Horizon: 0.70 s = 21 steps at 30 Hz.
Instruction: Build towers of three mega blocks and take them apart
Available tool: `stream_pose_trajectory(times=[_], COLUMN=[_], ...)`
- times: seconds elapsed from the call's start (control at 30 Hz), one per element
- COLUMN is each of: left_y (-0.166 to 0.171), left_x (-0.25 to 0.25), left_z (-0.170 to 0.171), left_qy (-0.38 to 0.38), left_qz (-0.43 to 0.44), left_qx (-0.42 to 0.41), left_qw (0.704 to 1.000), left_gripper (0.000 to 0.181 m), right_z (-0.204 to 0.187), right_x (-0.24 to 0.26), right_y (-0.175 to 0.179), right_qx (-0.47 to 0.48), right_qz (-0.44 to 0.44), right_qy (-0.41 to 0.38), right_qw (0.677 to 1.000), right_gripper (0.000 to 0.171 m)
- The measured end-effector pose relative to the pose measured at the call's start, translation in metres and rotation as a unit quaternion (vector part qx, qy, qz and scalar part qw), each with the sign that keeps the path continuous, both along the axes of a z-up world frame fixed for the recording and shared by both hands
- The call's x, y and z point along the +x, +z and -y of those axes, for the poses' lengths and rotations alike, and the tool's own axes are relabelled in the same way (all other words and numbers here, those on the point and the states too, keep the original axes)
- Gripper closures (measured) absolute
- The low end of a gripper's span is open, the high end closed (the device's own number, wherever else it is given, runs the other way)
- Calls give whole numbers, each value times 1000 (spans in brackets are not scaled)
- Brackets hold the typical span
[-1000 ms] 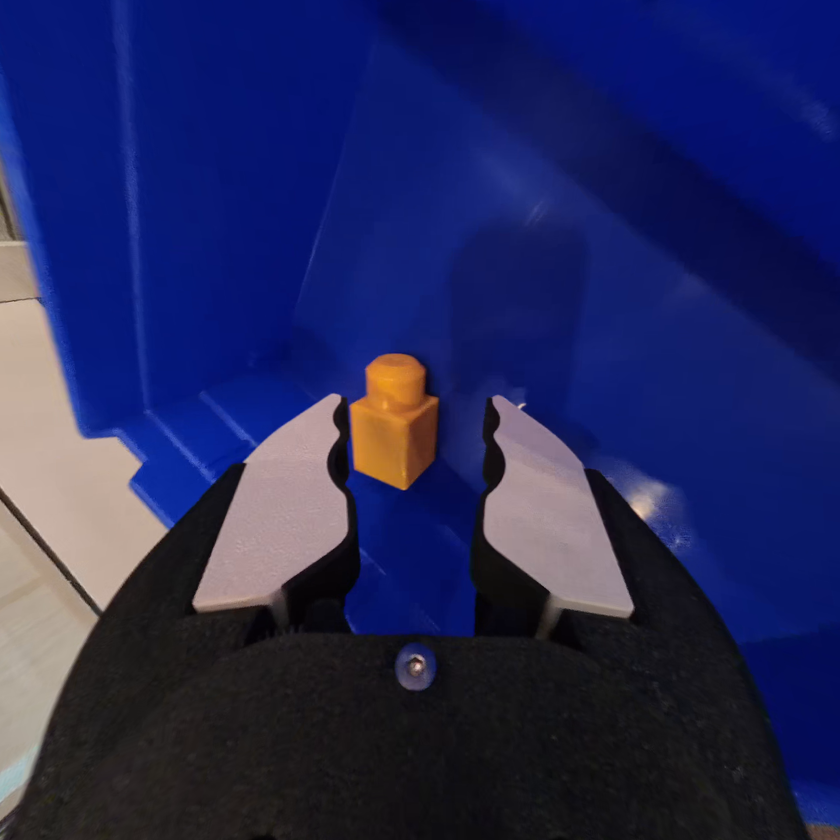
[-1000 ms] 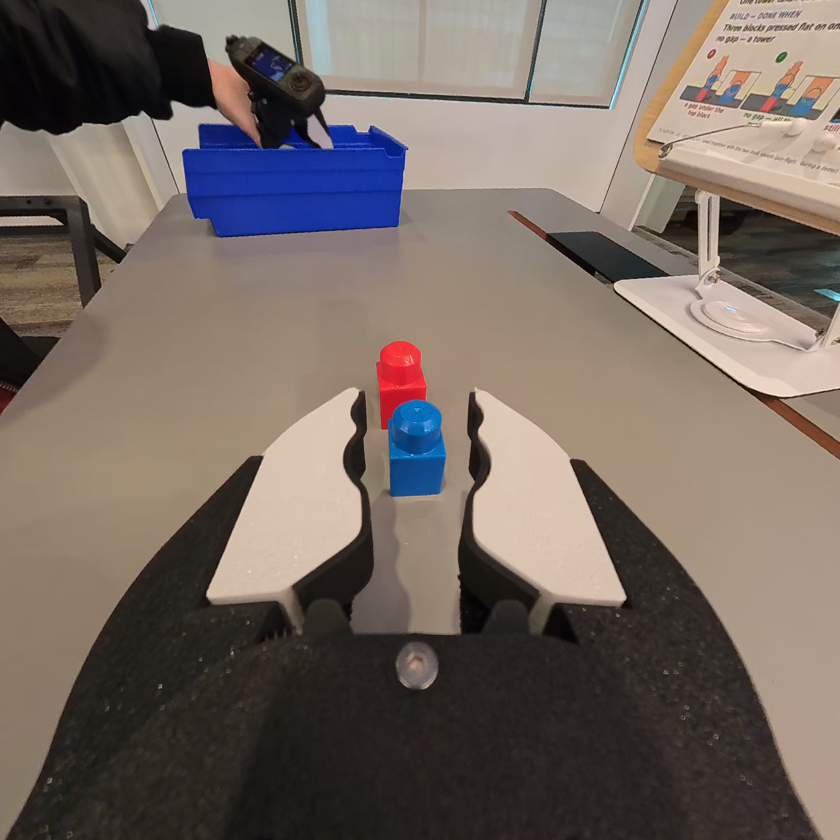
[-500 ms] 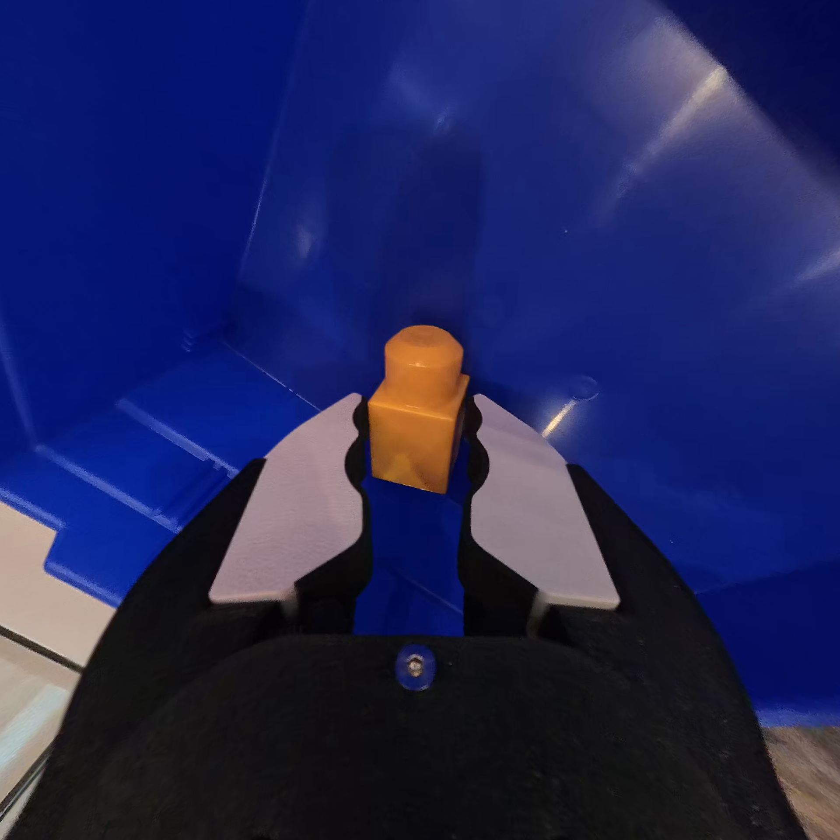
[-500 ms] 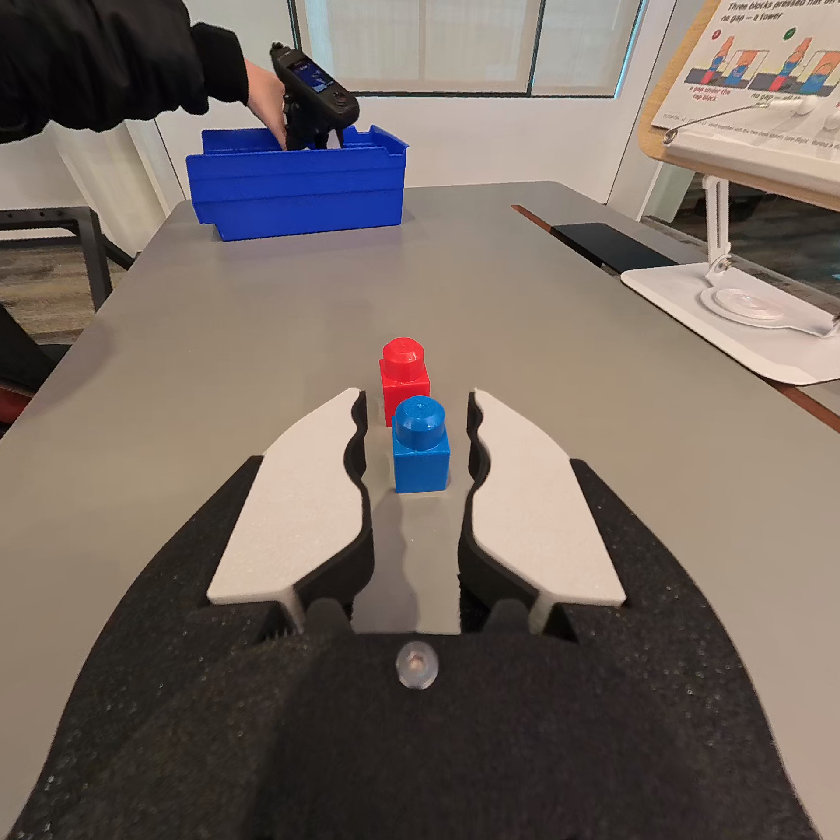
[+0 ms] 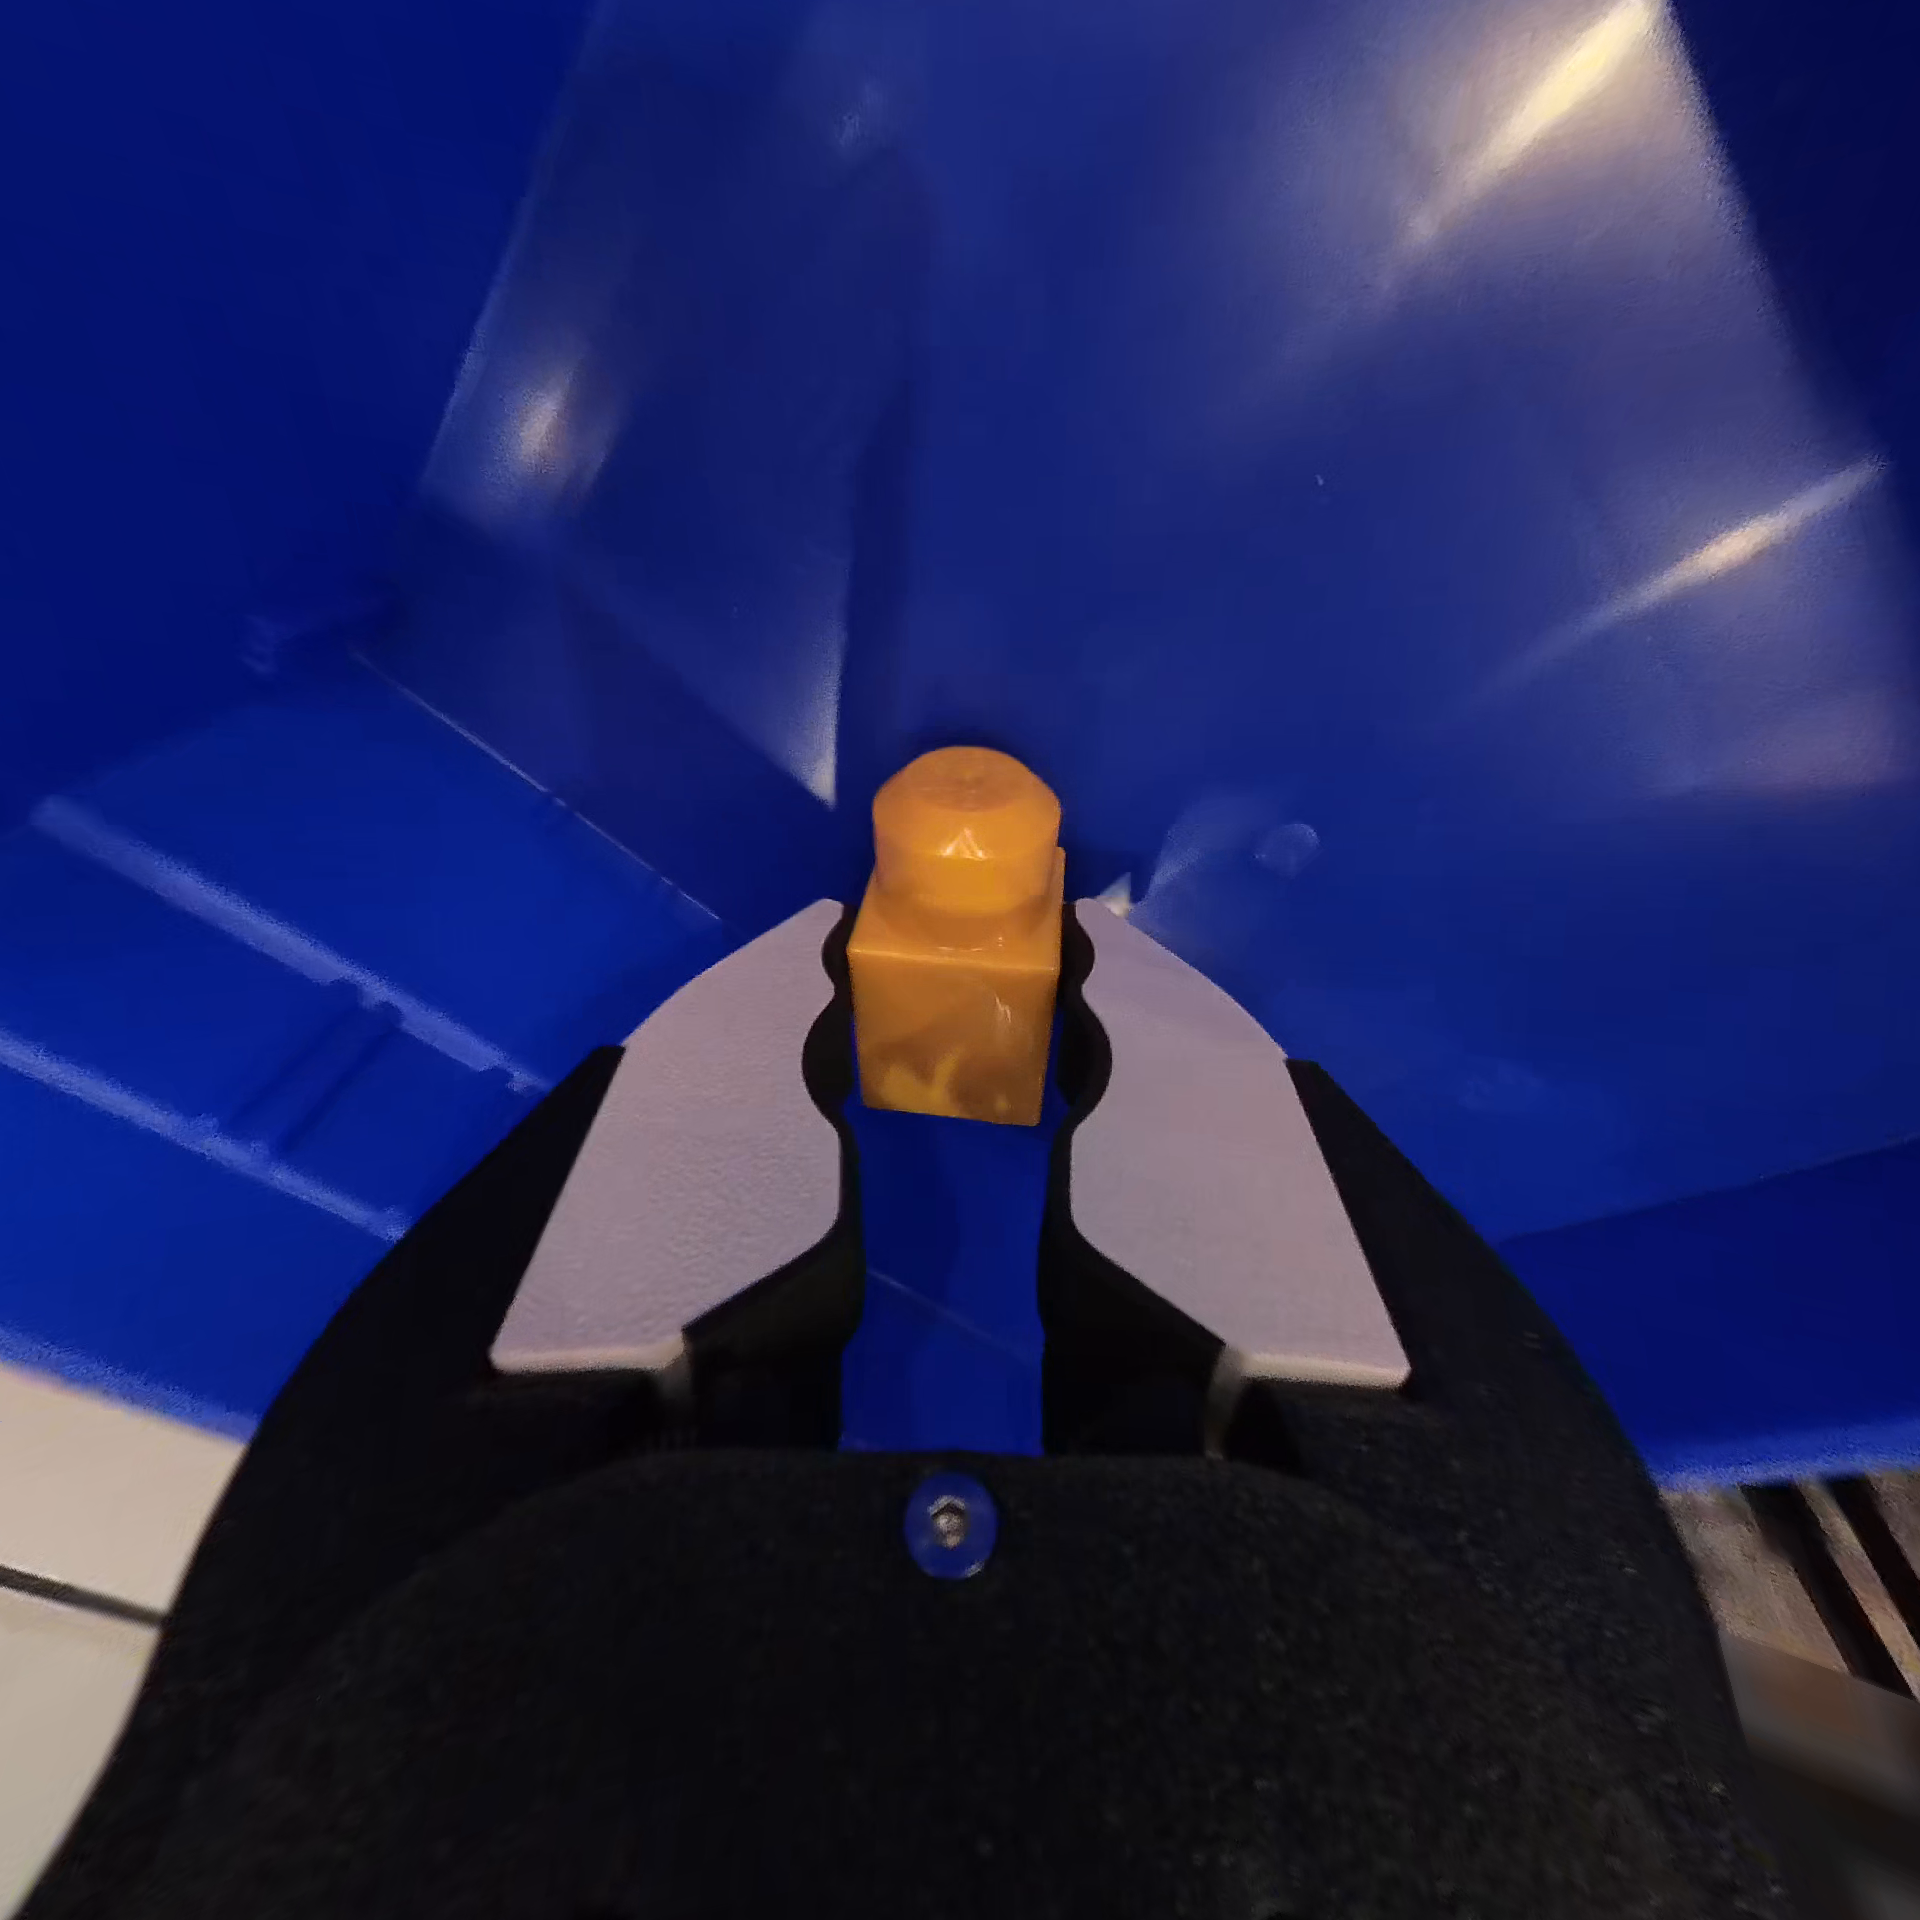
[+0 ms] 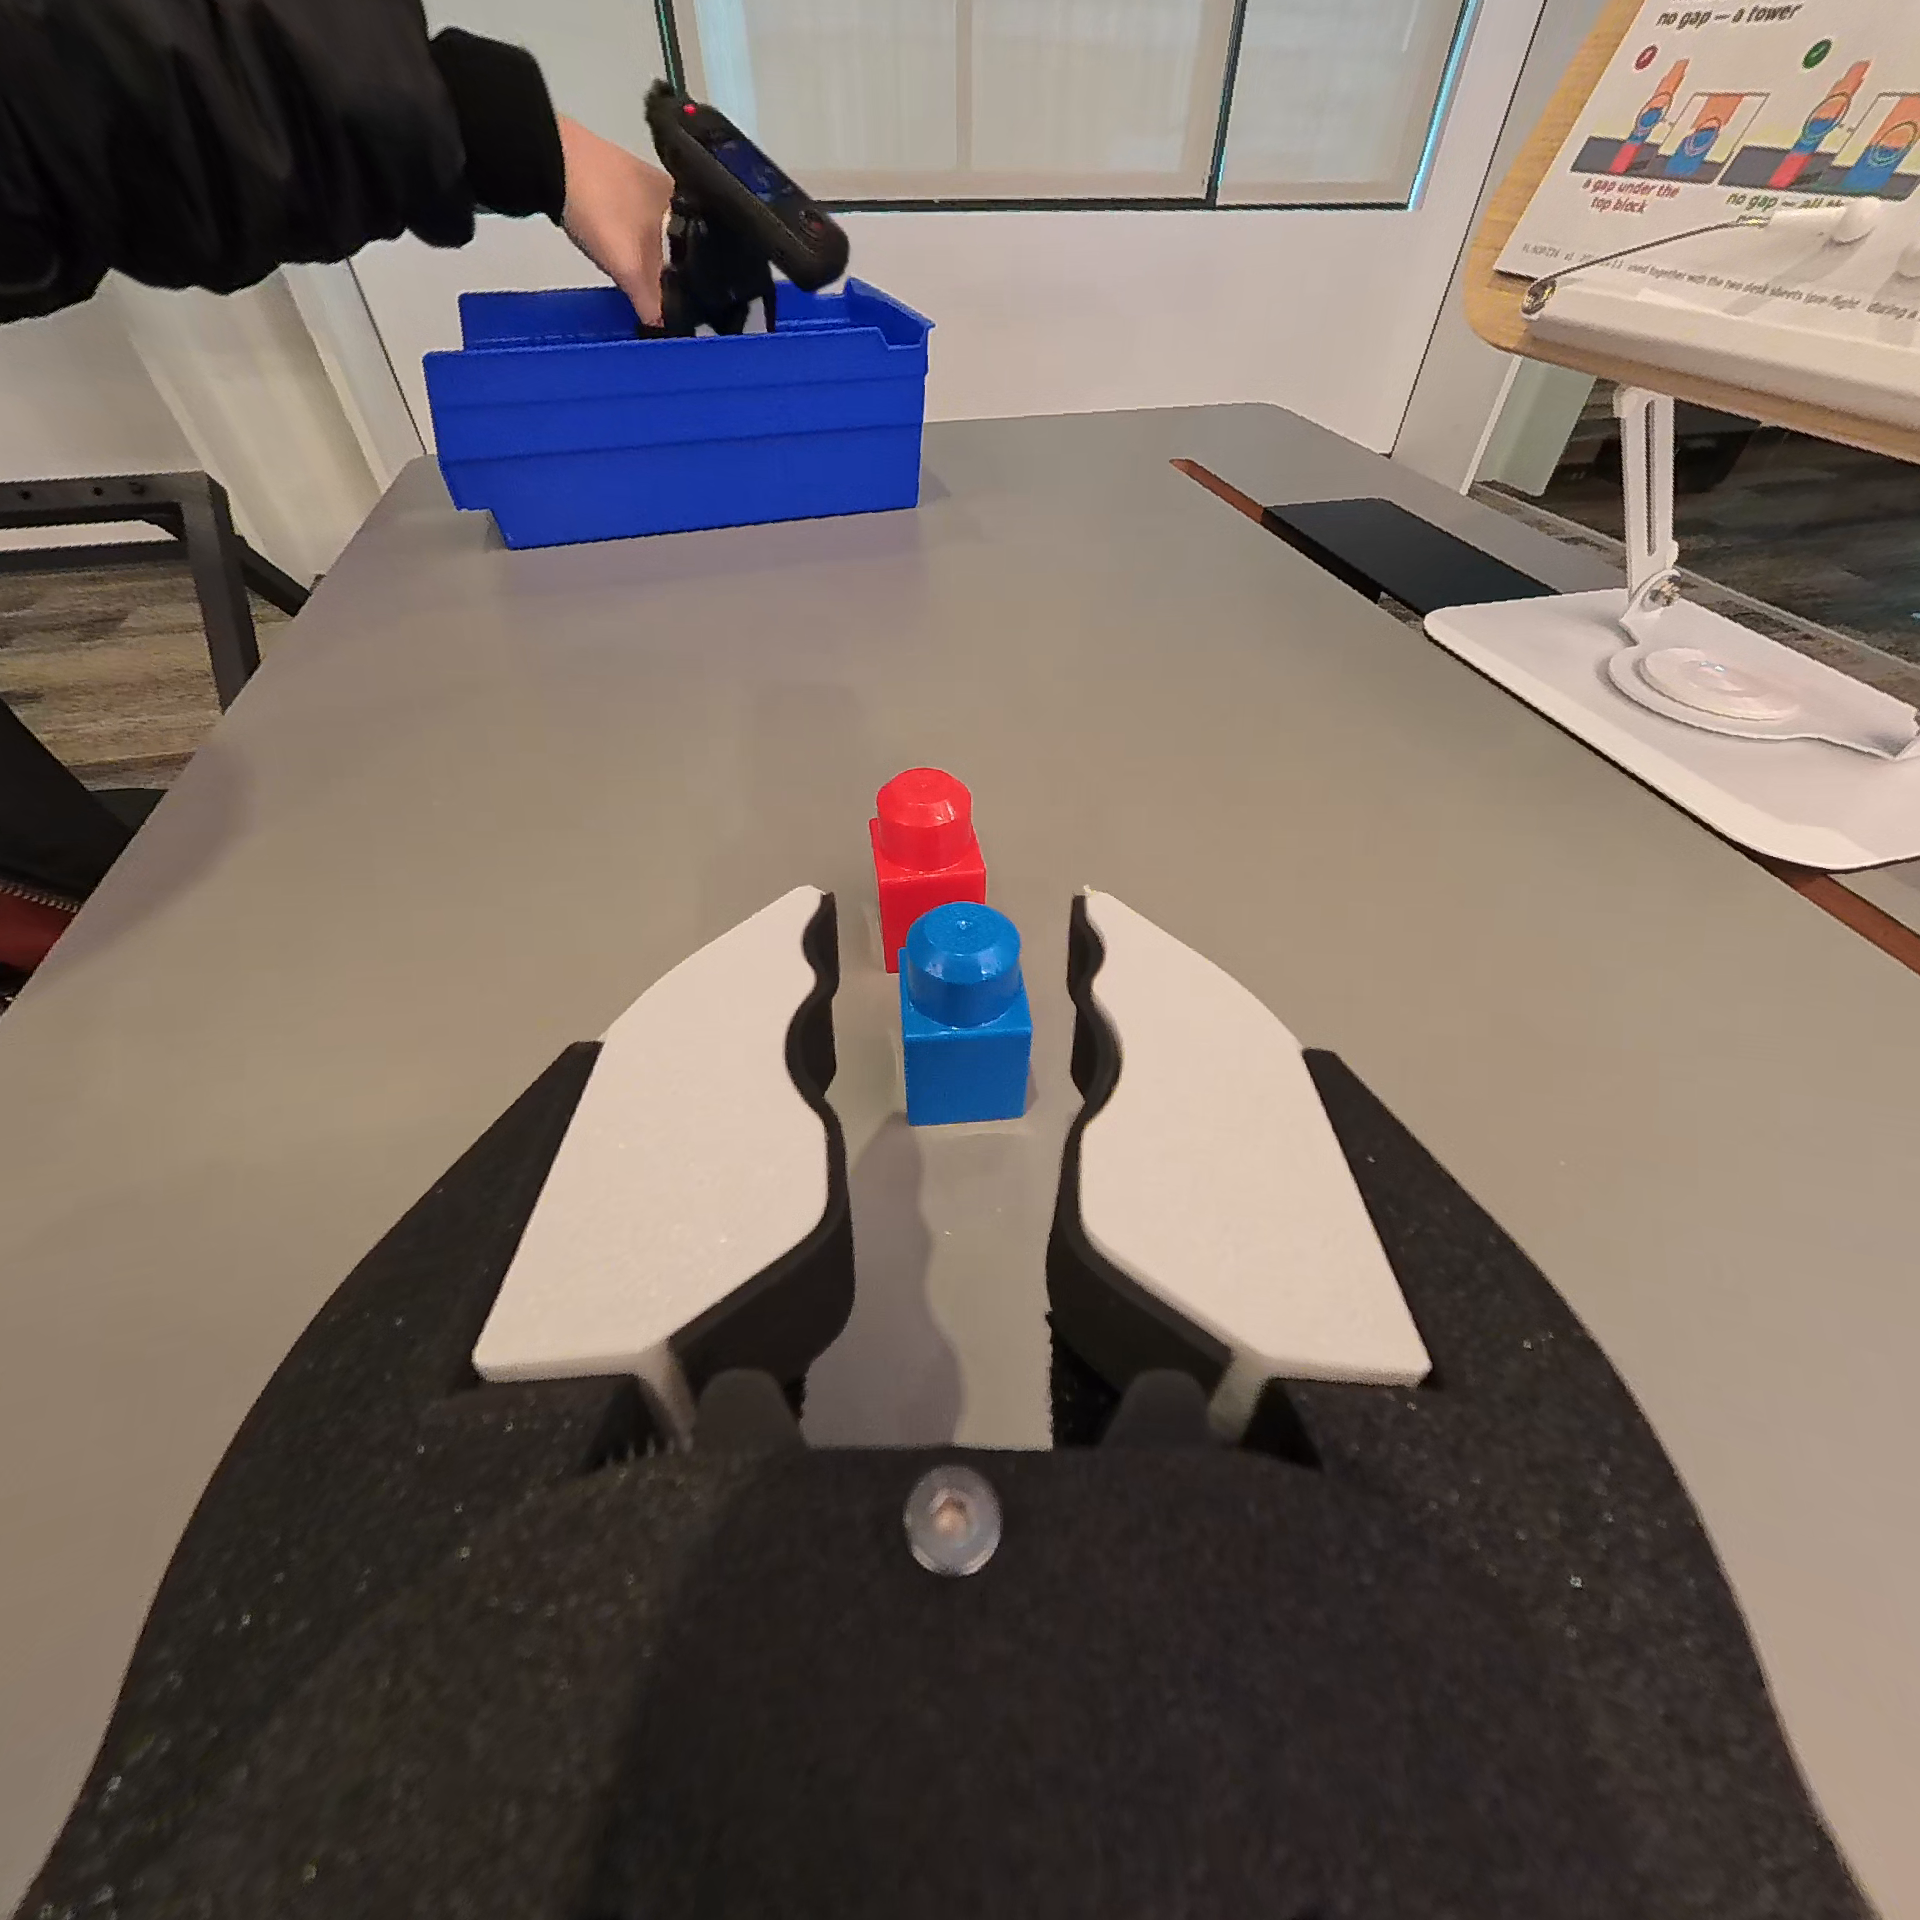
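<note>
Item: right gripper (image 6: 951, 997), jaws standing wide either side of the blue block (image 6: 966, 1039) without touching it; red block (image 6: 928, 862) sitting just behind at 12 o'clock. Closing off-centre risks knocking both over.

Item: left gripper (image 5: 956, 997) inside the blue bin (image 6: 675, 436) at 11 o'clock, jaws clamping the orange block (image 5: 951, 997); a shallow grip risks it slipping on lift-out.

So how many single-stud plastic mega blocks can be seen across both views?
3. An orange single-stud block is clamped in the left gripper inside the blue plastic bin; blue and red blocks stand on the grey table. The bin may hide more.
</note>
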State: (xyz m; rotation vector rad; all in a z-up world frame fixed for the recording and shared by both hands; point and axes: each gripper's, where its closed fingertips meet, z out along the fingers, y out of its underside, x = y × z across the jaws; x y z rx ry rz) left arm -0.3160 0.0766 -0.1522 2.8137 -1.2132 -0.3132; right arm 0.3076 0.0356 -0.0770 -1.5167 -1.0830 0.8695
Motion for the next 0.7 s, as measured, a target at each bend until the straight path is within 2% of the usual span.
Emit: stream_pose_trajectory(times=[0.1,0.17,0.27,0.33,0.4,0.47,0.57,0.67,0.7], left_y=[22,57,138,191,229,244,242,225,219], left_x=[11,36,94,148,210,269,344,400,415], left_z=[-14,-23,-21,-5,20,45,73,82,82], left_qy=[11,6,-24,-67,-112,-152,-210,-231,-234], left_qz=[59,140,273,350,427,478,538,587,601], left_qx=[92,175,296,349,372,374,364,329,314], left_qw=[994,975,915,867,817,780,730,703,696], left_gripper=[144,144,145,145,145,145,145,145,145], right_z=[-1,-1,-4,-5,-7,-5,-11,-16,-18], right_x=[1,1,3,3,-2,-11,-21,-27,-27], right_y=[2,3,-4,-15,-23,-31,-50,-63,-66], right_qx=[1,4,1,-14,-28,-50,-50,-44,-41], right_qz=[-4,0,28,53,60,67,122,168,183], right_qy=[-5,-8,-23,-26,-25,-12,-23,-26,-30], right_qw=[1000,1000,999,998,997,996,991,985,982], right_gripper=[129,129,127,122,117,113,110,115,123])
